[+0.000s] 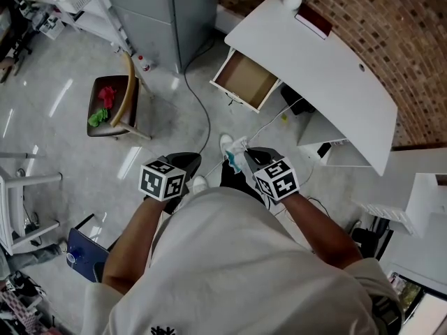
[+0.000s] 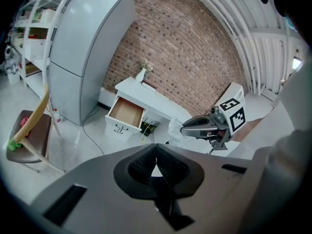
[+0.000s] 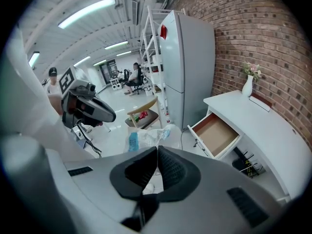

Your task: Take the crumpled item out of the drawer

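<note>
Nearly done, I judge: the right gripper (image 3: 157,149) pinches the crumpled item (image 3: 146,138) at its closed jaws, the drawer (image 3: 217,134) well beyond them looks bare, and the left gripper (image 2: 156,150) has its jaws together on nothing.

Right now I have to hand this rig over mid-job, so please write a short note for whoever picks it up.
Right gripper: shut on the crumpled clear plastic wrapper with a blue patch, held in the air away from the white desk.
Left gripper: shut, empty.
Open wooden-bottomed drawer of that desk: nothing lies in it.
Done: the wrapper is out of the drawer.
Left: probably only to set the wrapper down; the drawer is not yet closed.
</note>
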### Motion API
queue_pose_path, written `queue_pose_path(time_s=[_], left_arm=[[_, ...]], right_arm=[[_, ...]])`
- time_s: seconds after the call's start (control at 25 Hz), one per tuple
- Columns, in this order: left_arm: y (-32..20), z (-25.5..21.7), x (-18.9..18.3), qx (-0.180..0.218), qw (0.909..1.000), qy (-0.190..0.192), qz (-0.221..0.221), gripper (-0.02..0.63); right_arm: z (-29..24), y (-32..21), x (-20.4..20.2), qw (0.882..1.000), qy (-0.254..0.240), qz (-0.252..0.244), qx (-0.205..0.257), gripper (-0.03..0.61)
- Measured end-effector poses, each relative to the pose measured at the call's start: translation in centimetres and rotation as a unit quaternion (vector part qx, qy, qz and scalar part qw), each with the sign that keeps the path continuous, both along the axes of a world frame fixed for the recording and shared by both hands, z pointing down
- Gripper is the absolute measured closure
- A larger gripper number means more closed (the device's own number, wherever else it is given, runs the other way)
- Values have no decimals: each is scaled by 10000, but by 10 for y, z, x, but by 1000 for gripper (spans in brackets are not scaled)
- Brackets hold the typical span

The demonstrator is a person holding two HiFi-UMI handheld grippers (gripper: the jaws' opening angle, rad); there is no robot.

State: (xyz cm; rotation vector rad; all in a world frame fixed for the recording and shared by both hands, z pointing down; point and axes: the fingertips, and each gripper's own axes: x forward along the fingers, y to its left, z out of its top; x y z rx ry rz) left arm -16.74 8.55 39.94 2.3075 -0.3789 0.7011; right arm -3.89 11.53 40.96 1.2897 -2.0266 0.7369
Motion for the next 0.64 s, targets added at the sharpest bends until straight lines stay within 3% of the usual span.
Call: queue_pose_path(time_s=[0.64], left_arm=[[-8, 1, 3, -100, 9999, -38, -41, 590]], right_arm=[[-5, -12, 8, 10000, -51, -20, -3, 546]])
